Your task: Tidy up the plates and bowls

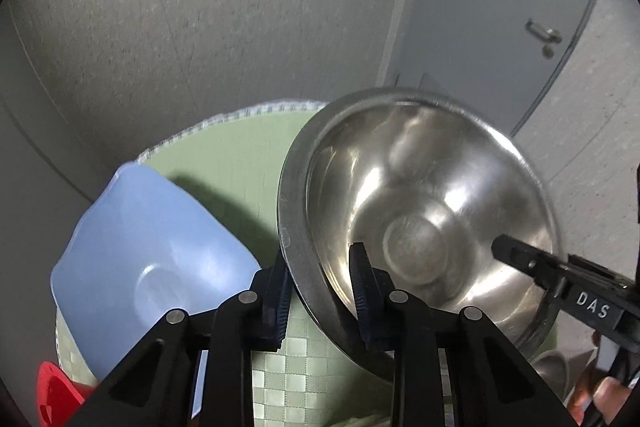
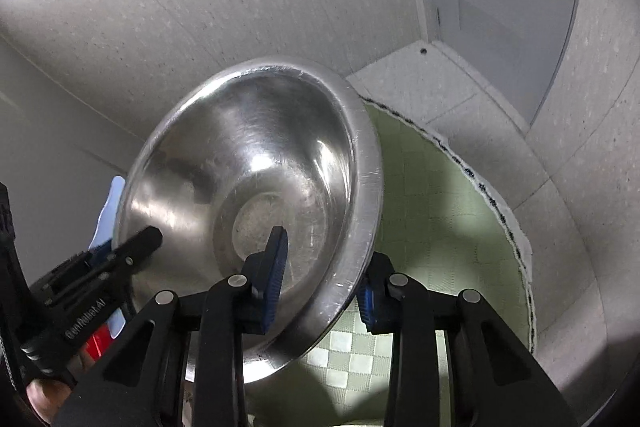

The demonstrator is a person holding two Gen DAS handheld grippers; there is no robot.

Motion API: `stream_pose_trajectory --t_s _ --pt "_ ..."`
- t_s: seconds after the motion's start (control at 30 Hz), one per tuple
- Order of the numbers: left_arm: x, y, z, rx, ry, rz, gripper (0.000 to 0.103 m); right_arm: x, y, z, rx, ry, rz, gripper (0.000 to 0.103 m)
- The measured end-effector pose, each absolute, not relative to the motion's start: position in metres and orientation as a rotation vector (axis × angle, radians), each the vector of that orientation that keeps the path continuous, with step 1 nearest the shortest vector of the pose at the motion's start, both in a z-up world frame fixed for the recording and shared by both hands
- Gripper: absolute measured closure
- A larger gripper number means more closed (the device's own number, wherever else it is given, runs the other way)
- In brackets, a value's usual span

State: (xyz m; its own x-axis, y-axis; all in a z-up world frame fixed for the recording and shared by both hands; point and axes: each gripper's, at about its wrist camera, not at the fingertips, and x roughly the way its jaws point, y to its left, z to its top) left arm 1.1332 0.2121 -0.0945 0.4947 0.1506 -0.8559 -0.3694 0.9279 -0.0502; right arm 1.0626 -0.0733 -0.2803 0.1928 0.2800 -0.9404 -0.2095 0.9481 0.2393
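Observation:
A large steel bowl [image 1: 424, 211] is held tilted above a green checked mat [image 1: 224, 163]. My left gripper [image 1: 320, 287] is shut on the bowl's left rim, one pad inside and one outside. My right gripper [image 2: 324, 275] is shut on the opposite rim of the same bowl [image 2: 256, 187]; it shows in the left wrist view [image 1: 560, 275] at the right. A blue squarish bowl [image 1: 152, 259] sits on the mat to the left of the steel bowl. A red dish [image 1: 52, 395] shows at the bottom left.
The green mat [image 2: 448, 211] covers a round table with a frayed white edge. A grey wall stands behind and a grey door [image 1: 500, 27] at the right. Another grey dish [image 1: 554, 367] lies under the steel bowl at the lower right.

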Motion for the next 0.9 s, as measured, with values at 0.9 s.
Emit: stream_pose_trajectory --t_s 0.9 --pt "0.745 0.370 -0.085 -0.219 0.841 0.327 0.079 0.775 0.108 -0.202 -0.009 1.207 0.432 0.071"
